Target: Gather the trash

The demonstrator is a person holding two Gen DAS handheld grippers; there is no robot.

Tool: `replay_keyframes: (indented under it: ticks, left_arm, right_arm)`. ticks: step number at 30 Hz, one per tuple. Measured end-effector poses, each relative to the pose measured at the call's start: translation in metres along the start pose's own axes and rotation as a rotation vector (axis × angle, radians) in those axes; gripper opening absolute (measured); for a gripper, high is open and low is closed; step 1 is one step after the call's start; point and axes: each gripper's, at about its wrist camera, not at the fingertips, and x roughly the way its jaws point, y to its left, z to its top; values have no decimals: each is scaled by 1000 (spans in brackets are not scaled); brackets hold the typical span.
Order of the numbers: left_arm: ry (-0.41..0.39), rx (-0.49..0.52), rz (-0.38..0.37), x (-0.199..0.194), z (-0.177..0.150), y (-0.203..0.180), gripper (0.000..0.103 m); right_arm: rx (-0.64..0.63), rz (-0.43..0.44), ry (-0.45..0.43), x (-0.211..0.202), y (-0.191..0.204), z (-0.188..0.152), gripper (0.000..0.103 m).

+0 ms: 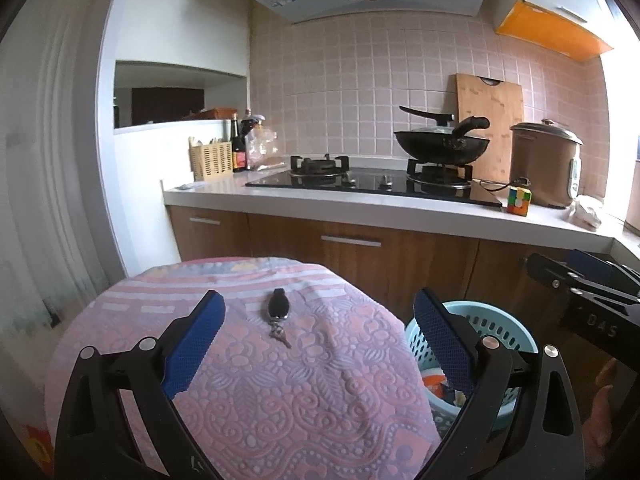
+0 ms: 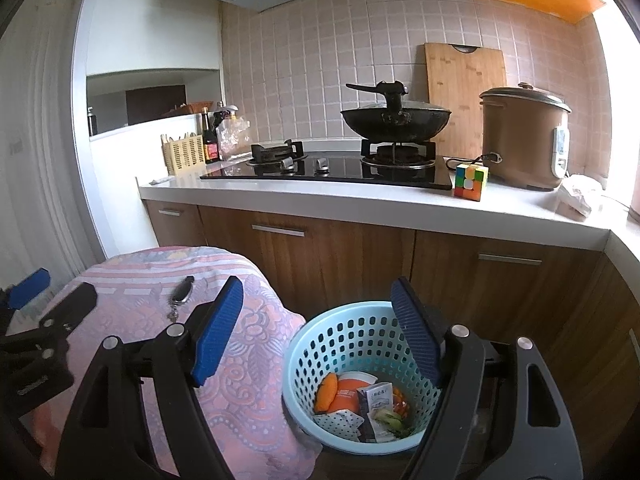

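Observation:
A light blue perforated basket point(image 2: 320, 344) stands on the floor beside a table with a pink patterned cloth point(image 2: 248, 360). It holds trash point(image 2: 360, 400): orange wrappers, a small dark packet and green scraps. My right gripper point(image 2: 316, 332) is open and empty above the basket. My left gripper point(image 1: 320, 340) is open and empty above the cloth point(image 1: 280, 392). A black car key with a key ring point(image 1: 277, 308) lies on the cloth between the left fingers; it also shows in the right wrist view point(image 2: 181, 294). The basket point(image 1: 504, 332) sits right of the left gripper.
A kitchen counter point(image 2: 360, 200) runs behind, with a gas hob, a black wok point(image 2: 394, 120), a brown rice cooker point(image 2: 524, 136), a colour cube point(image 2: 471, 182), a cutting board and bottles point(image 2: 210, 140). Wooden cabinets point(image 2: 360, 264) are below. A crumpled white bag point(image 2: 576, 196) lies at the counter's right end.

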Motion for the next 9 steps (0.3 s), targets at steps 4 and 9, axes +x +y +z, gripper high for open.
replay_keyframes:
  ticks: [4, 9]
  left_arm:
    - [41, -31, -19, 6, 2, 4, 95]
    - [34, -27, -9, 7, 2, 6, 95]
  right_arm:
    - [0, 4, -8, -4, 1, 1, 75]
    - [6, 14, 6, 0, 0, -2, 75]
